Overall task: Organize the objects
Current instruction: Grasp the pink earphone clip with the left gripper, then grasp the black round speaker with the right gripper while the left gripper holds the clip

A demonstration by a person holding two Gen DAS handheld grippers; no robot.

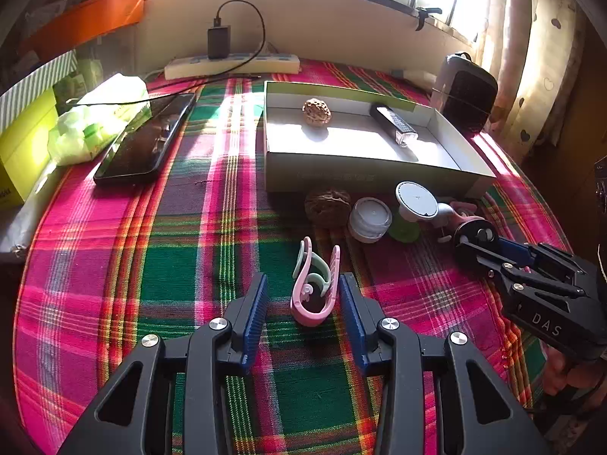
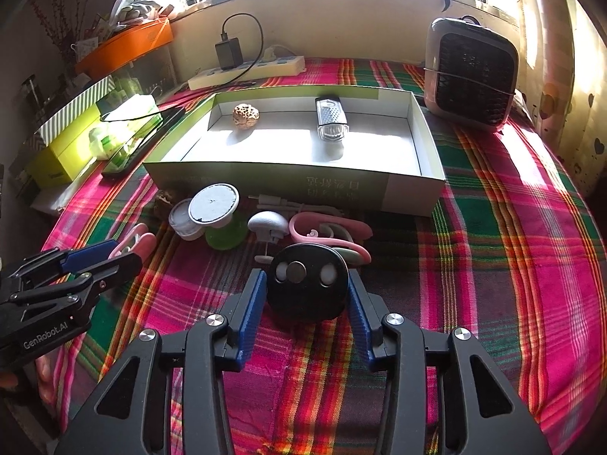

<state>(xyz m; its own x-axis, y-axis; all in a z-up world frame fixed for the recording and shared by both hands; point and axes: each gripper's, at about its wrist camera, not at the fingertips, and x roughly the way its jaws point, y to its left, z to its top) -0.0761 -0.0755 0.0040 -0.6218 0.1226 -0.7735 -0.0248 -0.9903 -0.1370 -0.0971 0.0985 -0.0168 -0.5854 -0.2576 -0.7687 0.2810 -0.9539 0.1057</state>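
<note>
on plaid cloth [image 1: 114, 265], pink clip [image 1: 315, 295] between left tool [image 1: 303, 303] pads.

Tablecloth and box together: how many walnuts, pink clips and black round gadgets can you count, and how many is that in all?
walnuts: 2
pink clips: 2
black round gadget: 1
total: 5

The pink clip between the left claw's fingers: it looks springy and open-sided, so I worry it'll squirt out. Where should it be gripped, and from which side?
Grip the pink clip across its two long arms, just above the closed bend nearest the camera. Come down from above and the near side, as the left claw is already lined up: the arms stand roughly parallel to the pads.
</note>
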